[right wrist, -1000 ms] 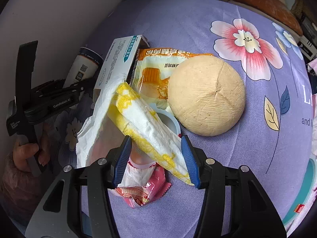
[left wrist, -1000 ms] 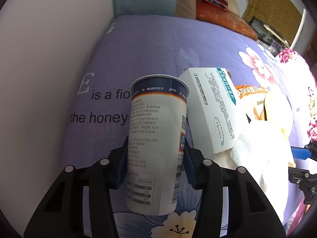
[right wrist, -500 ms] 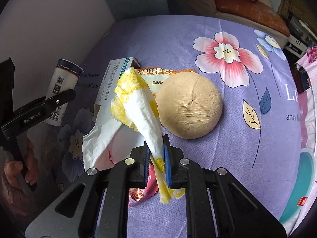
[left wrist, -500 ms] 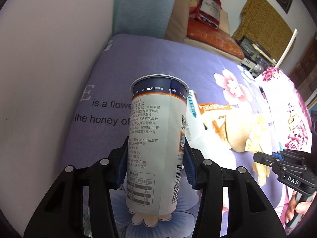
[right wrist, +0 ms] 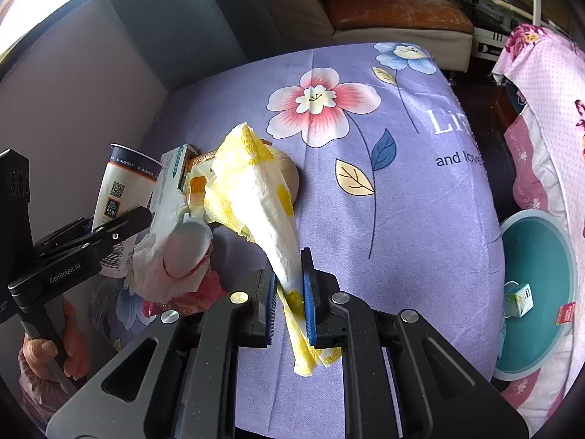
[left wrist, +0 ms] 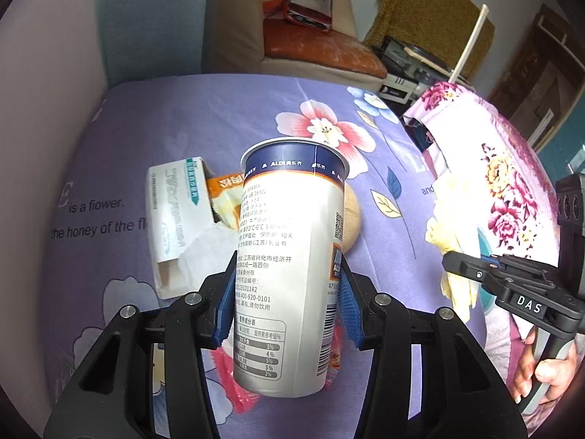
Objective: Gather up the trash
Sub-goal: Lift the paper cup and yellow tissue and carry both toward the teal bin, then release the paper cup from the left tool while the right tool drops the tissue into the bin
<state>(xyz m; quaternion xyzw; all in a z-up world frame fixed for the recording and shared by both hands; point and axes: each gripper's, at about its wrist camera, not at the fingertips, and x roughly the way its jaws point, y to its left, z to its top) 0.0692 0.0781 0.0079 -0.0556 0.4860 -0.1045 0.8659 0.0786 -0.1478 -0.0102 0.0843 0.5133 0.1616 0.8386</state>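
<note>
A purple bedsheet printed with flowers and white lettering covers the bed, and the trash sits heaped toward its left side. At the right edge, low beside the bed, a teal bin holds a small carton. In the heap, a round tan bun-shaped object lies farthest right, touching an orange snack wrapper; just left of that rests a white-and-teal cardboard box with its near flap open, and crumpled white tissue and a pink wrapper lie nearest.

The left gripper is clamped on a tall ALDI paper cup, blue pads pressed to both sides, the cup upright and lifted above the heap. A hand grasps this gripper's handle. The right gripper is pinched tight on a yellow-and-white paper napkin, which rises clear of the sheet, its far end fanned out above the bun and its near end hanging below the pads.
</note>
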